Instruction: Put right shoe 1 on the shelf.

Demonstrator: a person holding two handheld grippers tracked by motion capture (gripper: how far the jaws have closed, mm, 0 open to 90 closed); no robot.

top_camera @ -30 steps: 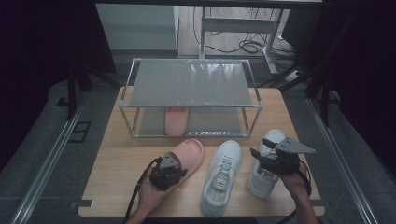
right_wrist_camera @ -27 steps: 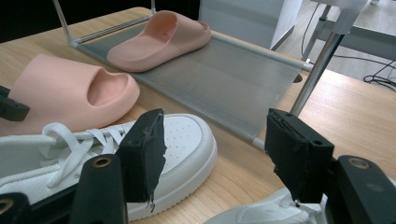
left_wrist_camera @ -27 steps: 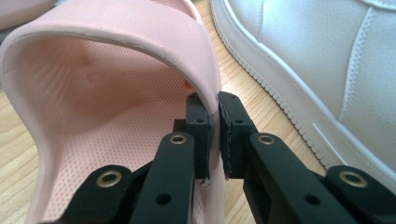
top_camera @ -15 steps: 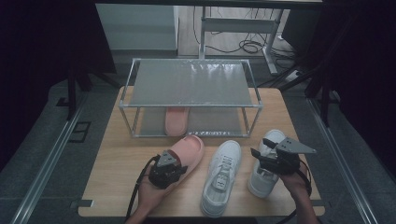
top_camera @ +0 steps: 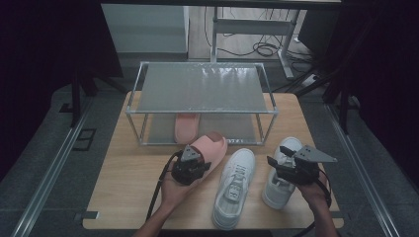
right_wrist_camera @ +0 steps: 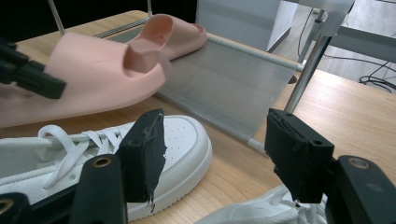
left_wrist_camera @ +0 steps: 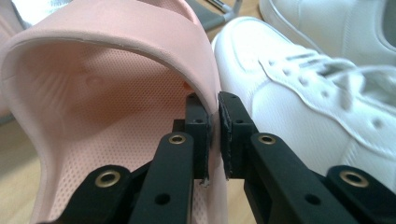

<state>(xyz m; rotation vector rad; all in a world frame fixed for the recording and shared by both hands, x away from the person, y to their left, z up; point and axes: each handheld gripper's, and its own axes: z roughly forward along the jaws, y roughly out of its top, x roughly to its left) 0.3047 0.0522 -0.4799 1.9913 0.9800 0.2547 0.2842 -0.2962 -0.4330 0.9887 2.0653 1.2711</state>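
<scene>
Your left gripper [top_camera: 193, 163] has carried the pink slipper [top_camera: 210, 148] up and forward toward the rack [top_camera: 202, 88].

Its jaws pinch the slipper's strap edge, toe near the lower shelf where the other slipper [top_camera: 187, 126] lies. Your right gripper [right_wrist_camera: 212, 151] hangs wide open over the right sneaker [top_camera: 276, 185], beside the middle sneaker [top_camera: 234, 187].

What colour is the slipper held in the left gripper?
Pale pink; the slipper shows best in the left gripper view.
</scene>
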